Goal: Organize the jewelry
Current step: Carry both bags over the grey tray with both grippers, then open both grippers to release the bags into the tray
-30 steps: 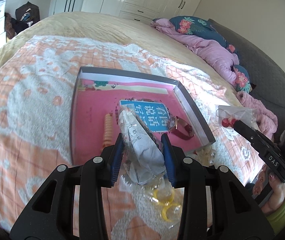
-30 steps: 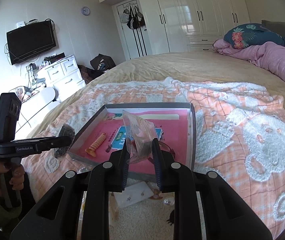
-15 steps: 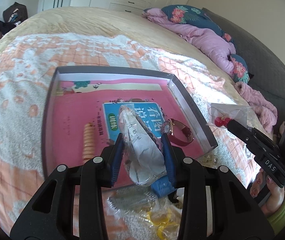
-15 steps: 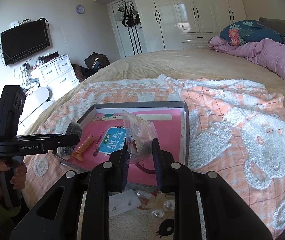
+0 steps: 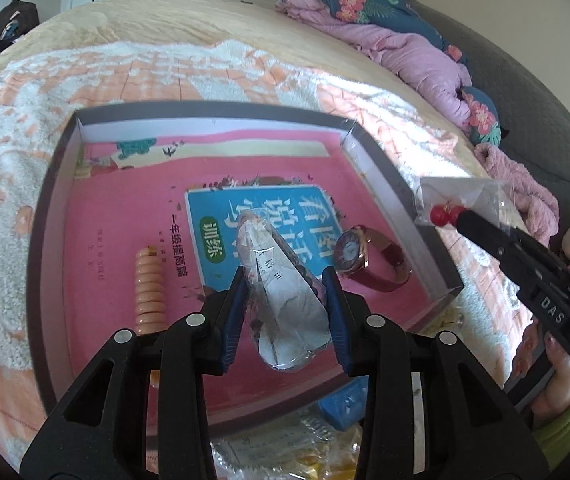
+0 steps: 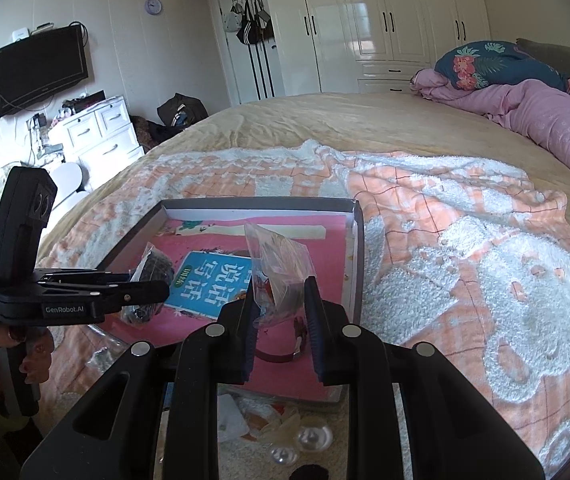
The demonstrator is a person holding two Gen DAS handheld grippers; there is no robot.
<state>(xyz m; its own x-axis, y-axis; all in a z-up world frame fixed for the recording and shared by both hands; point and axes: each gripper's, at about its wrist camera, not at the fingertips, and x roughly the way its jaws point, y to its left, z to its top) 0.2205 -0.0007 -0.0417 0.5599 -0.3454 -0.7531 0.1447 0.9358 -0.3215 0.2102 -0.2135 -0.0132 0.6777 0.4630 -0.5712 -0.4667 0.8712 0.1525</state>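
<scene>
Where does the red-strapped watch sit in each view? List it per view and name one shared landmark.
Left wrist: watch right of centre, inside the box, beside the blue book label.
Right wrist: only its strap shows, low centre, mostly hidden.
Shared landmark: the blue book label.

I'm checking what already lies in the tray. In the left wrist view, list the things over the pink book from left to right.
Orange spiral hair tie → clear bag with a paper label, held in the left tongs → wristwatch with a red strap.
</scene>
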